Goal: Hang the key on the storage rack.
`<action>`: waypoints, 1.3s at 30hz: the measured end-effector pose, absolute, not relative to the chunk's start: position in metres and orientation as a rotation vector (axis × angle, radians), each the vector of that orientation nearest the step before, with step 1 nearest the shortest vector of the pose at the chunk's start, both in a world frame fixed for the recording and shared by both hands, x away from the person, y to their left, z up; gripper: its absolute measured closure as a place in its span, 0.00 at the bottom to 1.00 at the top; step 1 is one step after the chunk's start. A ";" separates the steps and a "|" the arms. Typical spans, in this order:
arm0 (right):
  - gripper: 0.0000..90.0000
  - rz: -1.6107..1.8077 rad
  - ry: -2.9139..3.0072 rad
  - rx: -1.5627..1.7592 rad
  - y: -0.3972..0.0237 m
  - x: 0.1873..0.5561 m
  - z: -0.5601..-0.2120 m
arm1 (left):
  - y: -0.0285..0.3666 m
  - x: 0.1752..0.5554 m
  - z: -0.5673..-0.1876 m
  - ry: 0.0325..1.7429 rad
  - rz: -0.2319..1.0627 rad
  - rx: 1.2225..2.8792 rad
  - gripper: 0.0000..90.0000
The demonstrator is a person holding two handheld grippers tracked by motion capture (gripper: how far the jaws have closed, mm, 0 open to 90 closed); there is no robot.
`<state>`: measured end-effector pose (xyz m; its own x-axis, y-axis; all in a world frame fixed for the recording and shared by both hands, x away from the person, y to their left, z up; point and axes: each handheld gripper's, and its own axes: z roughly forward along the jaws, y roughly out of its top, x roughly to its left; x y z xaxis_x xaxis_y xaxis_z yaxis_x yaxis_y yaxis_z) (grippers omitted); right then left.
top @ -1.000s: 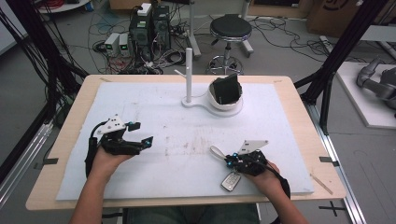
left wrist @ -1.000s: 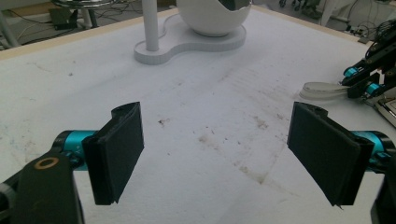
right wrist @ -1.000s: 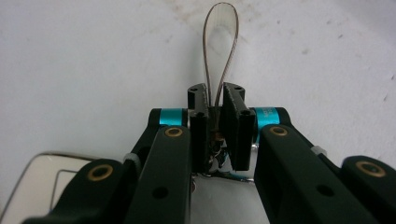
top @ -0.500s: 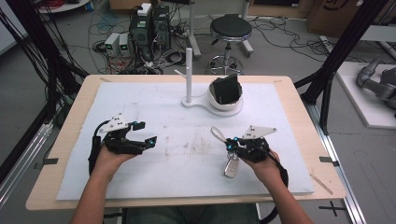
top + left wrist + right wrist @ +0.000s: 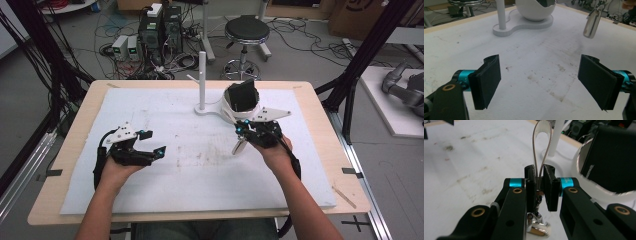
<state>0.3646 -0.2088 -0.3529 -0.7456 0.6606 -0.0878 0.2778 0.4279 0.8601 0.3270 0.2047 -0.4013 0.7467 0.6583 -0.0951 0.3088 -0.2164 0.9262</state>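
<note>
Here we see our right gripper (image 5: pixel 539 178) pinched on a key fob's loop (image 5: pixel 542 142); our left gripper (image 5: pixel 540 82) hangs wide apart.

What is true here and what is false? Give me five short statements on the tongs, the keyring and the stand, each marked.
1. The right tongs are shut on the keyring. True.
2. The left tongs are shut. False: they are open, holding nothing.
3. The keyring lies flat on the table. False: it hangs from the right tongs, off the mat.
4. A white stand with a post sits on the far side of the mat. True.
5. The cup on the stand is empty. False: a black thing is in it.
</note>
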 end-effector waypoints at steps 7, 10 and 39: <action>0.91 1.251 2.225 0.769 -0.193 0.386 -0.323 | 0.203 0.326 -0.402 0.739 0.398 1.851 0.21; 0.91 1.242 2.214 0.758 -0.184 0.393 -0.313 | 0.202 0.326 -0.402 0.741 0.398 1.850 0.21; 0.91 1.132 2.154 0.729 -0.121 0.447 -0.300 | 0.208 0.323 -0.403 0.754 0.419 1.851 0.21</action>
